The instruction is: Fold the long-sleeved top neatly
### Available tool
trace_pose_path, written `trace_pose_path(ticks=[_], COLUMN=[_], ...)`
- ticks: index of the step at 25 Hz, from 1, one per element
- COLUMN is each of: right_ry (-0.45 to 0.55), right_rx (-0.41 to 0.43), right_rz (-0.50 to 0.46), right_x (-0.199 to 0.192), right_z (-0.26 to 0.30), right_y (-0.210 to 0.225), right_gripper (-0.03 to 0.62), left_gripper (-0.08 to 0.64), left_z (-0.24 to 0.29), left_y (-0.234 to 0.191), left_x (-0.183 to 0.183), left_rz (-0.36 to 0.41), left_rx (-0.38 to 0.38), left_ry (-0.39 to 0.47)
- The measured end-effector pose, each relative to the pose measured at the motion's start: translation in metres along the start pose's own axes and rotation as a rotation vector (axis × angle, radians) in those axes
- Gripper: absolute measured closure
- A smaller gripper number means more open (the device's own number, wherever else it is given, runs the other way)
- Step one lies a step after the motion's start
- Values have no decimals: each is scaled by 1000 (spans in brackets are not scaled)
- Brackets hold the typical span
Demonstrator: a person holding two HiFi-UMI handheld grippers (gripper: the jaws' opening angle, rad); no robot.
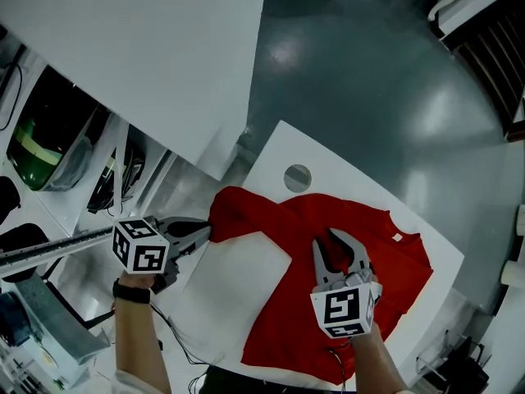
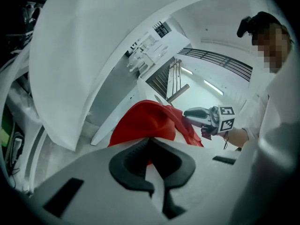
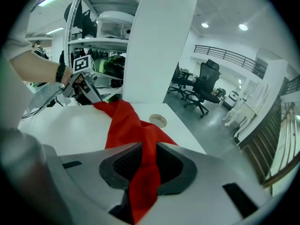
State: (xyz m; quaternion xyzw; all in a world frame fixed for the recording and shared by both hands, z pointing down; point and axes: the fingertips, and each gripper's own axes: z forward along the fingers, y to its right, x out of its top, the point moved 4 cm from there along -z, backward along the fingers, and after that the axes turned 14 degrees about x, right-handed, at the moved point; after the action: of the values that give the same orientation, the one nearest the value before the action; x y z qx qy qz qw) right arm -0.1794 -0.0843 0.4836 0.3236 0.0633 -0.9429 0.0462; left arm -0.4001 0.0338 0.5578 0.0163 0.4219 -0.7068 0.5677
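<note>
A red long-sleeved top (image 1: 394, 261) lies spread on the white table (image 1: 238, 294). My left gripper (image 1: 205, 232) is at the table's left edge, shut on the top's far left end, a pulled-out sleeve or corner that is lifted a little. In the left gripper view, red cloth (image 2: 145, 118) bunches right at the closed jaws (image 2: 150, 146). My right gripper (image 1: 330, 243) stands over the middle of the top, shut on a raised fold. That fold (image 3: 126, 125) runs between its pads (image 3: 146, 163) and stretches to the left gripper (image 3: 96, 100).
A round grey cap (image 1: 297, 177) sits in the table just beyond the top. A big white panel (image 1: 148, 48) stands at upper left, with shelves of gear (image 1: 49, 154) beside it. Office chairs (image 3: 206, 88) stand farther off on the grey floor (image 1: 369, 80).
</note>
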Motion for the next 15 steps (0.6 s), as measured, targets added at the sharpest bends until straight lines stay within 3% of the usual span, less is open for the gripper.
trace_pose_path(ticks=[7, 10, 13, 15], right_ry=[22, 6, 5, 7], right_rx=[-5, -19, -22, -24], right_rz=[5, 12, 19, 21], right_x=[0, -6, -10, -12], right_z=[-8, -13, -18, -22], right_y=[3, 6, 7, 8], right_gripper=[491, 491, 491, 491], left_gripper=[544, 458, 430, 420], left_z=[-6, -3, 2, 6], left_y=[-6, -2, -2, -3], left_x=[12, 21, 29, 33], left_rz=[-61, 7, 111, 124], left_rx=[39, 77, 163, 180], left_ry=[57, 36, 11, 1])
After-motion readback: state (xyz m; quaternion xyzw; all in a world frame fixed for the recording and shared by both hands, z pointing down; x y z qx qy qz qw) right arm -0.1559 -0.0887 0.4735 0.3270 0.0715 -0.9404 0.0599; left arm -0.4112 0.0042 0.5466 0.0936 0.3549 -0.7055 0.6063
